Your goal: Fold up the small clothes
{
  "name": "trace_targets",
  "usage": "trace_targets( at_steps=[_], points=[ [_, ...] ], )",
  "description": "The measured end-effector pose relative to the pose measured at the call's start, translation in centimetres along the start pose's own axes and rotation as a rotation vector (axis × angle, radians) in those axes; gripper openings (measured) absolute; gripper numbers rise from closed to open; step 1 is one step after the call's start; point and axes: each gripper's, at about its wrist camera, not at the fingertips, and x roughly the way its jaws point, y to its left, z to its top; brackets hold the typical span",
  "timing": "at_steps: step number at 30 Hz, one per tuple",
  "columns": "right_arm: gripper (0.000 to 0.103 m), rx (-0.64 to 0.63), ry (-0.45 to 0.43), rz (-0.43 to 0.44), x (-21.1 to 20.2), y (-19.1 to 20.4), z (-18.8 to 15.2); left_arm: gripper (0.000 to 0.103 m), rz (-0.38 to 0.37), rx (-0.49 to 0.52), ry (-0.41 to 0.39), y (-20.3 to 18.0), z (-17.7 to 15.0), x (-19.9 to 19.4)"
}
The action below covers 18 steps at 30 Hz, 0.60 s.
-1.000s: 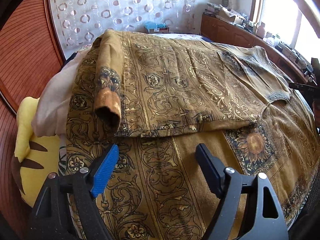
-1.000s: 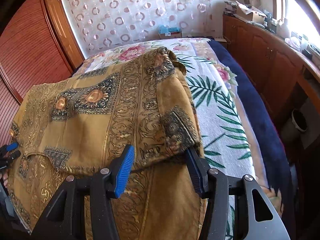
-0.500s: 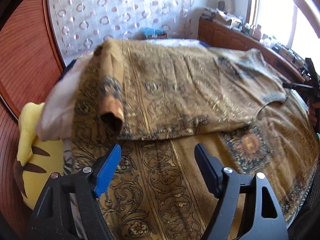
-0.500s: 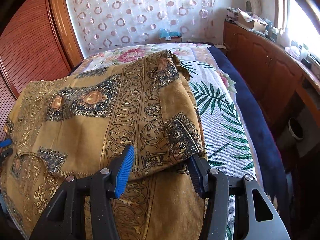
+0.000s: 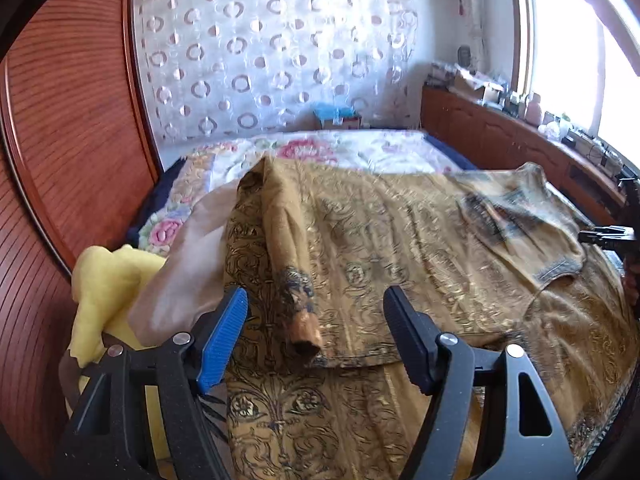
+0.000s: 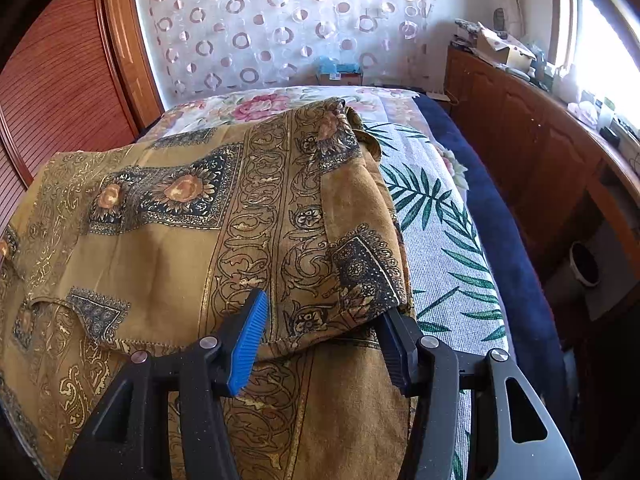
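A mustard-gold patterned cotton shirt (image 5: 400,248) lies folded over itself on the floral-covered bed (image 6: 436,216), one sleeve (image 5: 288,256) turned inward. The left gripper (image 5: 316,336) hovers above the sleeve cuff, jaws apart; the right gripper (image 6: 324,340) has jaws apart, flanking the shirt's folded edge

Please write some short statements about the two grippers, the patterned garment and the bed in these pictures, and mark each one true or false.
1. The left gripper is shut on the cloth. False: its jaws stand wide apart with nothing clamped.
2. The mustard-brown garment with dark scroll print lies partly folded, one layer over another. True.
3. A folded sleeve with an open cuff lies on the garment in front of the left gripper. True.
4. The bedcover beside the garment, the white one with green palm leaves, is plain red. False.
5. The right gripper is open. True.
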Motion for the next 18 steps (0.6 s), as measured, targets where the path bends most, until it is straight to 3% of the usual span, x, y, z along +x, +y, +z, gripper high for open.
trace_targets(
  at_steps=[4,6,7,8,9,10,18],
  points=[
    [0.055,0.000,-0.001,0.000,0.0,0.1,0.0,0.032,-0.010,-0.035,0.077,0.8,-0.1,2.3],
    [0.051,0.002,-0.002,0.005,0.0,0.0,0.0,0.030,-0.012,-0.037,0.103,0.9,-0.4,3.1],
    [0.035,0.008,-0.006,0.020,-0.1,-0.2,0.1,0.029,-0.005,-0.036,0.114,1.0,-0.5,3.5],
    [0.029,0.016,-0.007,0.030,-0.1,-0.4,0.2,0.018,-0.002,-0.034,0.119,1.0,-0.6,3.8],
    [0.017,0.020,-0.008,0.037,0.0,-0.7,0.3,0.006,-0.011,-0.033,0.121,1.0,-0.7,3.8],
    [0.007,0.024,-0.009,0.063,0.1,-0.9,0.3,0.002,-0.030,-0.036,0.121,1.0,-0.7,3.6],
    [0.002,-0.001,-0.140,0.169,-3.8,-0.8,0.3,0.002,-0.073,-0.041,0.010,0.2,0.4,-1.2]
  ],
)
